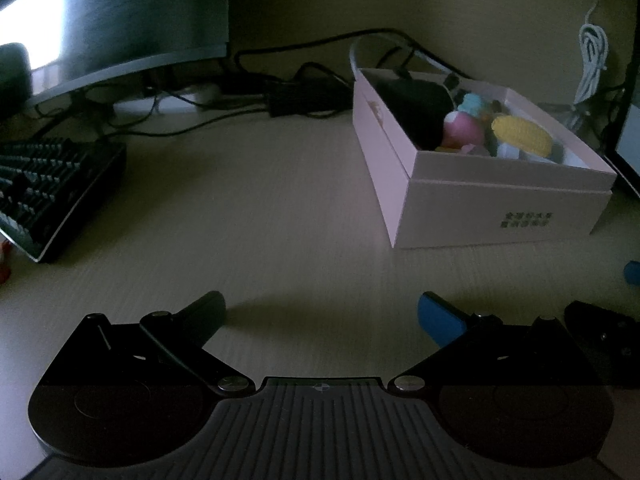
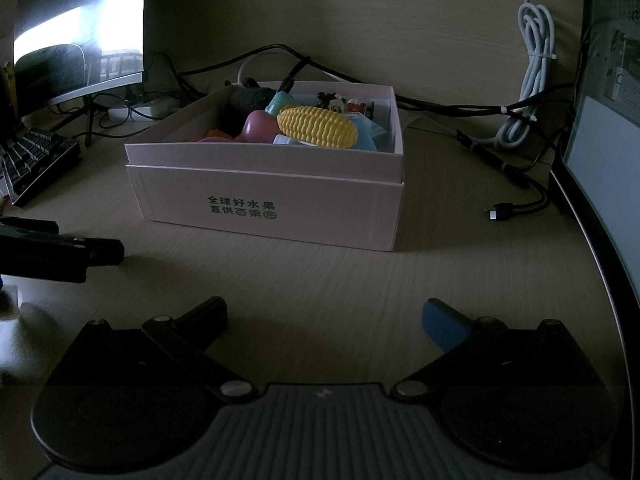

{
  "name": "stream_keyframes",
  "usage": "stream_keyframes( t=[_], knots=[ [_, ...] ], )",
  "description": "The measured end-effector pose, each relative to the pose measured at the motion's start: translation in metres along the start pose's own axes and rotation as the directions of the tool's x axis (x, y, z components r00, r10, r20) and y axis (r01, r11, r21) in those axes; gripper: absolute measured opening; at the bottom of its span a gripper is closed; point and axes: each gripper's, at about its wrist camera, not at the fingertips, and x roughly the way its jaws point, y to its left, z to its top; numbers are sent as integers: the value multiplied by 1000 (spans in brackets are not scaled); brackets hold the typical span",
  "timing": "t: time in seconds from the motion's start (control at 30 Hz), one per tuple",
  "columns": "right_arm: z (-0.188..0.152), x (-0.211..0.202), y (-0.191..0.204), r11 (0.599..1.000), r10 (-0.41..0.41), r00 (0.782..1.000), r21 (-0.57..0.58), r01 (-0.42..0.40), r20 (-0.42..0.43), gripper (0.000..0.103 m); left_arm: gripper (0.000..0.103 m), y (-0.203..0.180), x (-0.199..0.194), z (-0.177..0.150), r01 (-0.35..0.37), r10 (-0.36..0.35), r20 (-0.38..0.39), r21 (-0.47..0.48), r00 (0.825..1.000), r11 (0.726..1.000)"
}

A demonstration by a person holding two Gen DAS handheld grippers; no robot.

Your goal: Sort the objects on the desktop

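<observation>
Sorting apparently close to done, judged from how things lie. Pink box [image 2: 264, 208] sitting on the desk [image 2: 360, 280] ahead of both tools, already heaped with small items: yellow toy corn [image 2: 318, 126] on top, a pink rounded toy [image 2: 260, 126] beside it, something dark [image 2: 250, 98] at the back, plus smaller bits too dim to name. Left gripper [image 1: 322, 312] spread wide and carrying nothing, hovering over bare desk with the box off to its right. Right gripper [image 2: 324, 318] likewise agape and empty, pointed squarely at the box front. Little left loose within reach: a blue object [image 1: 633, 272] cut off at the left camera's right edge, and something red [image 1: 4, 264] at its left edge beside the keyboard [image 1: 52, 192]; too cropped to identify either. Probably a last pickup or two remaining, if those count as clutter.
</observation>
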Motion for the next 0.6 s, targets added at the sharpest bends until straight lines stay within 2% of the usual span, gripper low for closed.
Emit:
stream_keyframes(
  t=[0.6],
  knots=[
    [0, 0, 0, 1000, 0, 1000, 0, 0, 0, 103, 103, -4, -5, -8, -1, 1, 19, -3, 1000, 1000]
  ],
)
